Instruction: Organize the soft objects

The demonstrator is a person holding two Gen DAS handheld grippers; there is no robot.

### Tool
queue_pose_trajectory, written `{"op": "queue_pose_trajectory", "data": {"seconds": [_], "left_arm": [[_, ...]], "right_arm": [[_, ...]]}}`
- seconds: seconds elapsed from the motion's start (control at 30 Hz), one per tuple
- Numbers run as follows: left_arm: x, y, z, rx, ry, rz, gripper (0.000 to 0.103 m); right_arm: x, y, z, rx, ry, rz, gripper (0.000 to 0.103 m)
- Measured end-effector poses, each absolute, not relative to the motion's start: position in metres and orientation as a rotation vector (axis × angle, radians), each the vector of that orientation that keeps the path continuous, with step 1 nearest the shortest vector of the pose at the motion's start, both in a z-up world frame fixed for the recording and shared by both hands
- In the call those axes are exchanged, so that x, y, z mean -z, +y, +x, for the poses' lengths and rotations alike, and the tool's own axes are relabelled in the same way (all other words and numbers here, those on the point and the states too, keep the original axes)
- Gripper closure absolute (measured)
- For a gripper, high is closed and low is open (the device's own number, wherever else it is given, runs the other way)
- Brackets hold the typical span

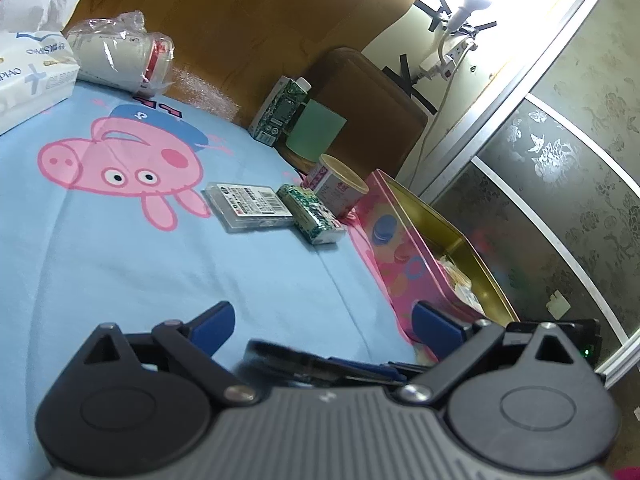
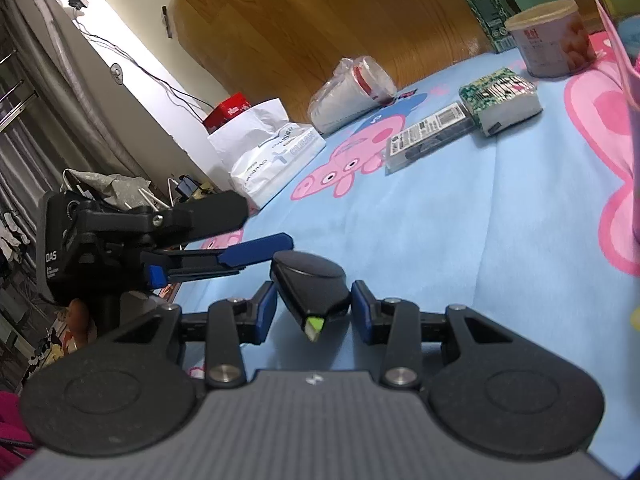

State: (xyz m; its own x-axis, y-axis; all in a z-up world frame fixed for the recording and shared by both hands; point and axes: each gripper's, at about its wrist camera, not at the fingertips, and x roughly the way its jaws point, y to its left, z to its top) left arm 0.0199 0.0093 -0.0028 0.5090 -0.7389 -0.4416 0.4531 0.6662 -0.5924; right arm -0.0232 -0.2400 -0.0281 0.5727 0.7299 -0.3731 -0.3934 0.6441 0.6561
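A blue Peppa Pig sheet covers the surface. On it lie a green pocket tissue pack, also in the right wrist view, a white tissue pack, and a bagged stack of paper cups. My left gripper is open and empty, low over the sheet beside the pink tin; it also shows in the right wrist view. My right gripper is shut on a black tape measure.
A clear plastic case with a barcode label lies next to the green pack. A round pink-label can, a green carton and a wooden headboard stand at the far edge. A sliding door is on the right.
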Motion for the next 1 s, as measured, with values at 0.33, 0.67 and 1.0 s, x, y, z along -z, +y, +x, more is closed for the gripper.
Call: {"op": "queue_pose_trajectory", "data": {"seconds": [0.33,0.67,1.0], "left_arm": [[-0.011,0.026,0.021,0.712,0.704,-0.457,0.004],[0.011,0.026,0.026,0.728,0.836,-0.549,0.005],[0.03,0.02,0.021,0.802,0.898,-0.636,0.008]], "right_arm": [[0.02,-0.24,-0.029,-0.665,0.628,0.506,0.06],[0.02,-0.242,-0.033,-0.671,0.618,0.506,0.06],[0.018,-0.243,-0.035,-0.687,0.601,0.521,0.061]]}}
